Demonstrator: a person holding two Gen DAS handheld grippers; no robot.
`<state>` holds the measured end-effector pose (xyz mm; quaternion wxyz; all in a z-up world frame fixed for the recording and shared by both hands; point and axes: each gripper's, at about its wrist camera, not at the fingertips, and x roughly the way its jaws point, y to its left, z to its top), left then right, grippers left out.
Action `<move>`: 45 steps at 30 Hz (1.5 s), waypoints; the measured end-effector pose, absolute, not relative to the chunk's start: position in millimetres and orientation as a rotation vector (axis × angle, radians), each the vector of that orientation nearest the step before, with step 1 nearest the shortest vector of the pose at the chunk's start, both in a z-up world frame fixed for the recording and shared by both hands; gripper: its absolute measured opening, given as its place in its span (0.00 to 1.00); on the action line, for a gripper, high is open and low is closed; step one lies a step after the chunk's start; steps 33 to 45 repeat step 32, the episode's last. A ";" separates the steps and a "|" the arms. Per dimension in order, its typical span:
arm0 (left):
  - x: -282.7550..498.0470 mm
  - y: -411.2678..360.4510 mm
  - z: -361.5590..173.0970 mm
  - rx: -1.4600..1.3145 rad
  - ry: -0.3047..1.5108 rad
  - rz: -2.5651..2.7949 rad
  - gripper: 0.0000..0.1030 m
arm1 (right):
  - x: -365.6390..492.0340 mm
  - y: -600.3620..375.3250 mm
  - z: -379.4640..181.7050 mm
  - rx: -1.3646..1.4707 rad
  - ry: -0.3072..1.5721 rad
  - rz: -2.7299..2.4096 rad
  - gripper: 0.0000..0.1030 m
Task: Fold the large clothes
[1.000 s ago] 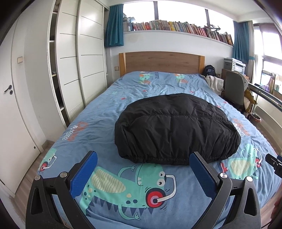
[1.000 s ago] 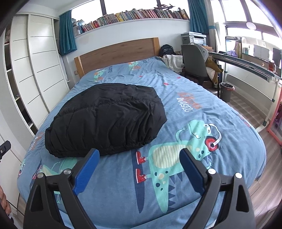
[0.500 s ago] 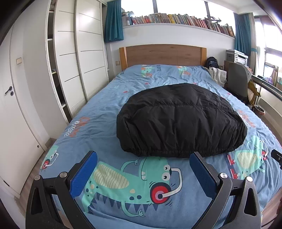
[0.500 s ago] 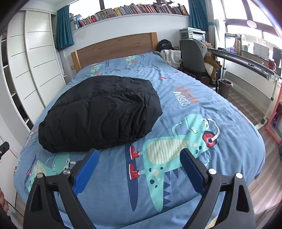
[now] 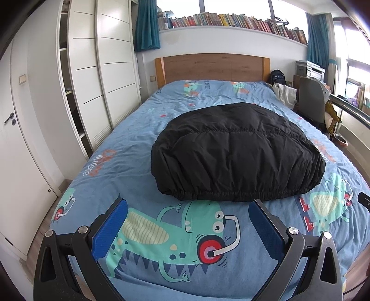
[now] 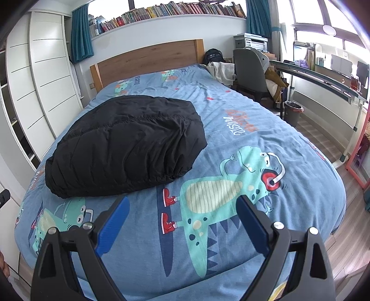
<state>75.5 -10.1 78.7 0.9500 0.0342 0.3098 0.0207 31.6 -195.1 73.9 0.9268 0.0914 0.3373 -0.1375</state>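
Lying folded into a puffy black mound on the bed (image 5: 129,159): the jacket (image 5: 235,152), sitting mid-mattress on the blue dinosaur cover, elastic hem facing the foot end. Showing again in the right view, jacket (image 6: 124,148) spreading over the left half of the bed (image 6: 254,129), a green dinosaur print lying bare beside it.

Hovering low over the foot of the bed, left gripper (image 5: 188,218), jaws standing wide apart, nothing between the blue pads but printed cover. Sitting just short of the jacket's hem, not touching it. Pointing down at a slant toward the mound.

Hanging over the near right part of the bed, right gripper (image 6: 182,211), jaws likewise spread wide and gripping nothing. Left pad sitting near the jacket's near corner, apart from it; right pad hanging over the dinosaur's belly.

Standing along the left wall, white wardrobe (image 5: 104,76). Rising behind the pillows' end, wooden headboard (image 5: 212,67), with a shelf of books (image 5: 231,20) running above it under the window. Flanking the window, teal curtains (image 5: 146,25). Waiting on the right side of the bed, grey chair (image 6: 249,69), with a long counter (image 6: 323,78) and a bin (image 6: 292,113) beyond it.
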 end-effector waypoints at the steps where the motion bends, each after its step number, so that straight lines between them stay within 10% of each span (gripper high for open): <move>1: 75.4 -9.9 78.5 0.069 0.631 0.041 1.00 | 31.5 -195.6 73.4 0.187 0.692 -0.282 0.91; 45: 77.1 -10.4 74.1 0.060 0.652 0.015 1.00 | 31.6 -199.5 70.4 0.182 0.707 -0.279 0.91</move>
